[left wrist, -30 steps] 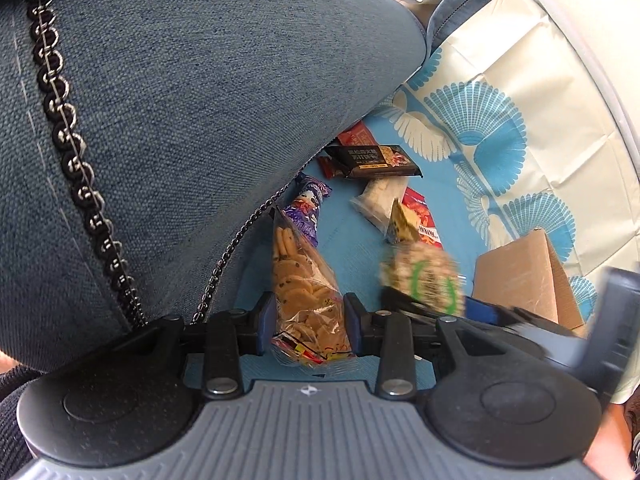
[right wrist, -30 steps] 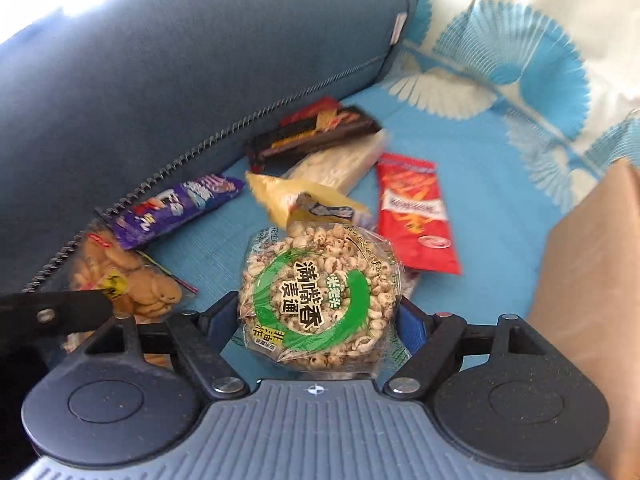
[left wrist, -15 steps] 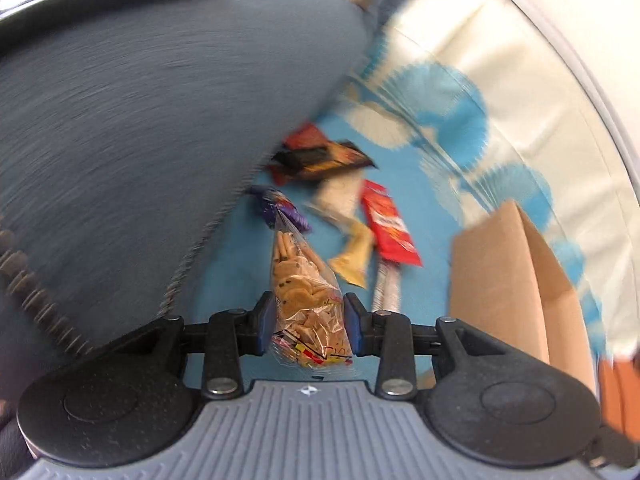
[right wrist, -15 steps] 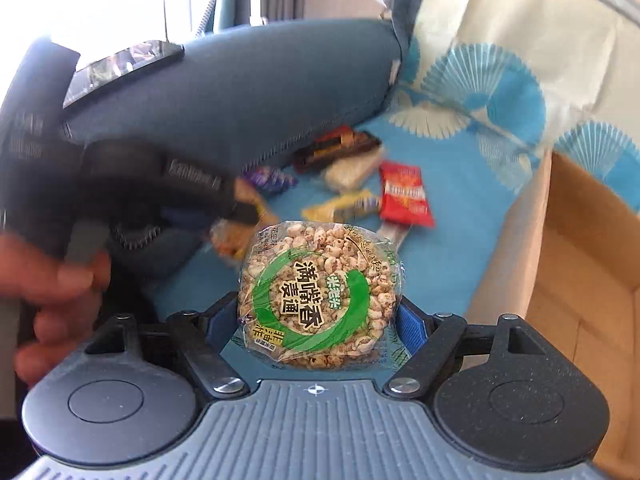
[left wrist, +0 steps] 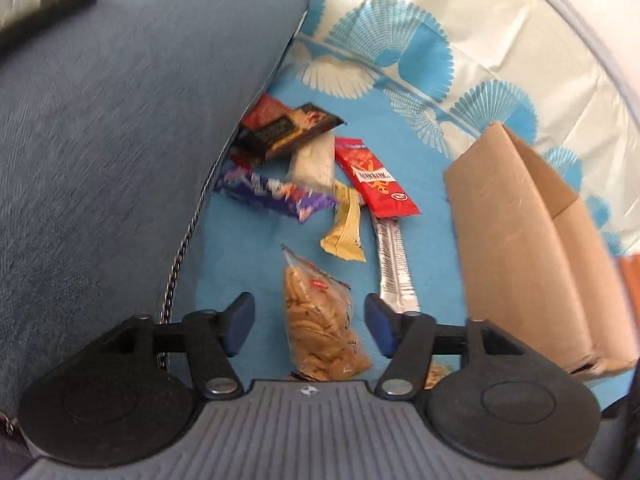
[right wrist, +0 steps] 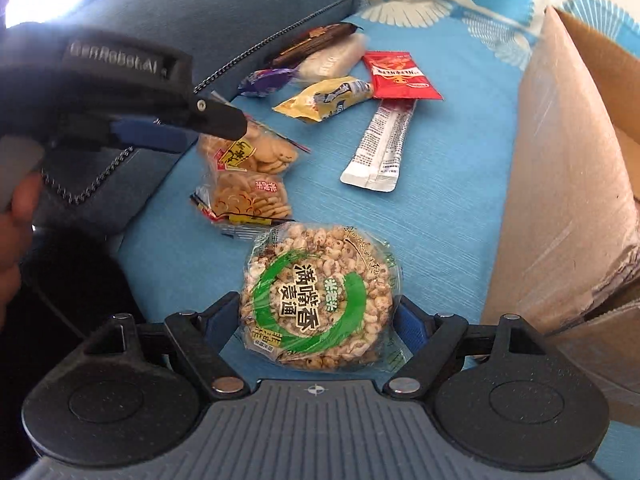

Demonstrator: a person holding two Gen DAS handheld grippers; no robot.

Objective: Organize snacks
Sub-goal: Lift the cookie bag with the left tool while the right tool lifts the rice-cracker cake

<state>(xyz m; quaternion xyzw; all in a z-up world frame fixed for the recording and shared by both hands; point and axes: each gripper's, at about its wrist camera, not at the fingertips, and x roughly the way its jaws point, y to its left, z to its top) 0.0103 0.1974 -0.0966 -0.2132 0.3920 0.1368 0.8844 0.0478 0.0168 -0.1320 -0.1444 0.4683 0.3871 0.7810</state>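
Note:
My left gripper (left wrist: 310,328) hangs over the blue cloth with its jaws opening. A clear bag of small biscuits (left wrist: 320,320) lies between the pads, touching neither. In the right wrist view this biscuit bag (right wrist: 248,156) rests on the cloth beside a second one (right wrist: 248,198), under the left gripper's blue fingers (right wrist: 148,132). My right gripper (right wrist: 316,312) is shut on a round puffed-grain cake (right wrist: 316,280) in clear wrap with a green ring label, held above the cloth. A brown cardboard box (right wrist: 568,168) stands open just to its right.
Loose snacks lie farther back: a red packet (left wrist: 376,176), a purple wrapper (left wrist: 276,196), a yellow wrapper (left wrist: 346,228), a silver stick pack (left wrist: 394,264), a dark bar (left wrist: 288,132). A blue-grey cushion (left wrist: 120,120) walls the left side. The cardboard box (left wrist: 520,240) stands right.
The left jaws have spread and let go of the biscuit bag, which now lies on the cloth. The right gripper has carried the grain cake nearer the box.

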